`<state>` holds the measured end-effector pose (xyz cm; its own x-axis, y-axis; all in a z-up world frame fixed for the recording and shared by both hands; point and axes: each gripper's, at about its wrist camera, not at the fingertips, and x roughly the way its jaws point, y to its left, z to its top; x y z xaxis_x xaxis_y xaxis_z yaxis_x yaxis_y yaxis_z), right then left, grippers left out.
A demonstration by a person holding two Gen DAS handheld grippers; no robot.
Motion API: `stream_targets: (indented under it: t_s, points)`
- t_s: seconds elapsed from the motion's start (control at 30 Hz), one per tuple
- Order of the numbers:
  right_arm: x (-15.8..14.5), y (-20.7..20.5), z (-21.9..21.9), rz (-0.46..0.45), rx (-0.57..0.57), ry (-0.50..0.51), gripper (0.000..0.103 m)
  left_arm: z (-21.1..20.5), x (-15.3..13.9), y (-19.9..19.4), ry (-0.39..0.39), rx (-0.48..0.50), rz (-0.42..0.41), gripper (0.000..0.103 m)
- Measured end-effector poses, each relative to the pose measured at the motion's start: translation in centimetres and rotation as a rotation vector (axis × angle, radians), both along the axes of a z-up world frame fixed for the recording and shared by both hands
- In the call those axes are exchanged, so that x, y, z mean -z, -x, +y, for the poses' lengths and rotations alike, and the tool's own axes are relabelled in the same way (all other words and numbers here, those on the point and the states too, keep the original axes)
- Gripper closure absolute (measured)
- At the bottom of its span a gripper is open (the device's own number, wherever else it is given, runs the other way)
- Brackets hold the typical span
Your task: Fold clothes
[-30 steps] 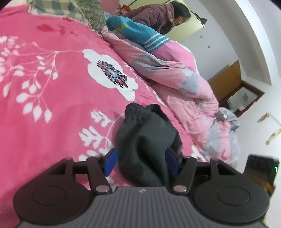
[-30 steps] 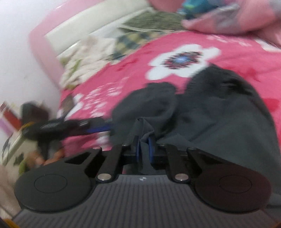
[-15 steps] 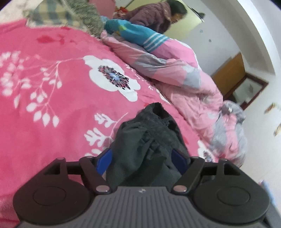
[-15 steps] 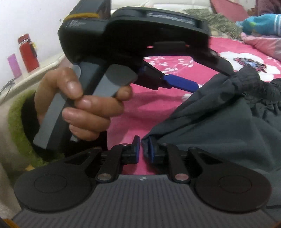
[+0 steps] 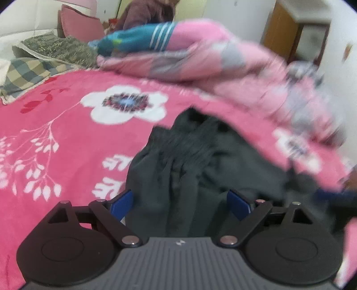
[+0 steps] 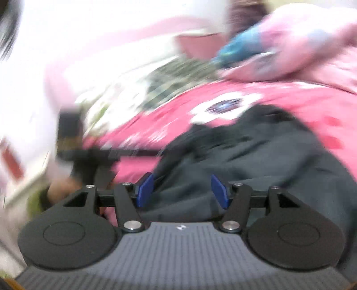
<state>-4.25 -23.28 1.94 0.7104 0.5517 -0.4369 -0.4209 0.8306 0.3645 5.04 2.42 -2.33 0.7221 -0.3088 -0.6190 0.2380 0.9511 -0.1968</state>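
Nearest in the left wrist view, the left gripper (image 5: 179, 204) has its blue pads spread wide, released, with a bunched fold of the dark grey garment (image 5: 189, 160) lying in the gap between them and gripped by neither. Over in the right wrist view the right gripper (image 6: 181, 189) is released too, pads well apart, and the same garment (image 6: 256, 165) spreads under and beyond them. That view is heavily smeared, mind. The garment sits crumpled on the bed, on the pink floral blanket (image 5: 55, 133), just this side of the big white flower (image 5: 125, 107) printed on it. Off to the near left in the right wrist view there is a blurred dark shape (image 6: 93, 156) with a hand below it; it looks like the other gripper, though the blur leaves its details unreadable. Further back, a rumpled pink quilt (image 5: 223, 64) lies heaped along the far right of the bed, with a teal striped cloth (image 5: 138, 42) on top. Far left, a checked pillow (image 5: 24, 71) and a patterned green one (image 5: 60, 49) rest near the headboard, and behind them stands a person in a purple jacket (image 5: 145, 13).
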Motion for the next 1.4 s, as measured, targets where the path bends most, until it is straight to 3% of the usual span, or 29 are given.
stream_targets:
  t_s: [0.07,0.13,0.2,0.33,0.47,0.53,0.6,0.73,0.8,0.97,1.1,1.17,1.23,1.27,1.4]
  points:
    - [0.0,-0.8,-1.4,0.013,0.071,-0.015,0.047,-0.5,0.4,-0.9,-0.042,-0.052,0.017,0.028]
    - [0.3,-1.2,-1.0,0.013,0.078,0.006,0.048,0.3,0.4,-1.4,-0.018,-0.131,0.022,0.043]
    - [0.5,-1.6,-0.5,0.012,0.084,0.028,0.050,2.2,0.1,-1.2,0.064,-0.212,0.012,0.051]
    - [1.1,-2.4,0.4,0.010,0.096,0.072,0.050,5.7,0.0,-0.2,0.115,-0.347,-0.042,0.055]
    - [1.0,-3.6,-0.4,0.026,0.119,0.076,0.050,8.2,0.9,-0.4,0.224,-0.311,-0.003,0.053]
    - [0.3,-4.9,-0.9,0.025,0.117,0.075,0.050,8.6,1.4,-0.5,0.304,-0.250,0.014,0.039]
    - [-0.7,-6.4,-1.3,0.009,0.101,0.073,0.050,8.8,1.9,-0.6,0.364,-0.202,0.026,0.035]
    - [-3.2,-12.0,-2.1,-0.040,0.017,0.067,0.048,8.9,3.0,-1.4,0.411,-0.185,0.049,0.036]
    - [-3.0,-16.2,-2.4,-0.016,-0.003,0.104,0.048,9.2,3.5,-2.0,0.439,-0.179,0.044,0.036]
    - [0.0,-26.7,-2.6,0.071,-0.051,0.225,0.049,9.7,4.2,-3.1,0.455,-0.144,0.020,0.047]
    - [4.2,-32.3,-2.2,0.180,-0.097,0.303,0.049,10.2,5.3,-3.8,0.470,-0.137,-0.001,0.070]
    - [5.3,-33.3,-2.2,0.209,-0.117,0.271,0.049,10.3,5.7,-4.1,0.494,-0.130,0.001,0.085]
    - [6.2,-34.0,-2.1,0.238,-0.138,0.223,0.069,10.6,5.8,-4.0,0.516,-0.134,-0.009,0.091]
    - [6.7,-34.4,-2.1,0.252,-0.148,0.200,0.101,10.8,5.7,-3.9,0.528,-0.146,-0.021,0.091]
    - [3.9,-33.8,-0.1,0.127,-0.174,0.210,0.102,12.6,4.1,-2.9,0.554,-0.243,-0.141,0.093]
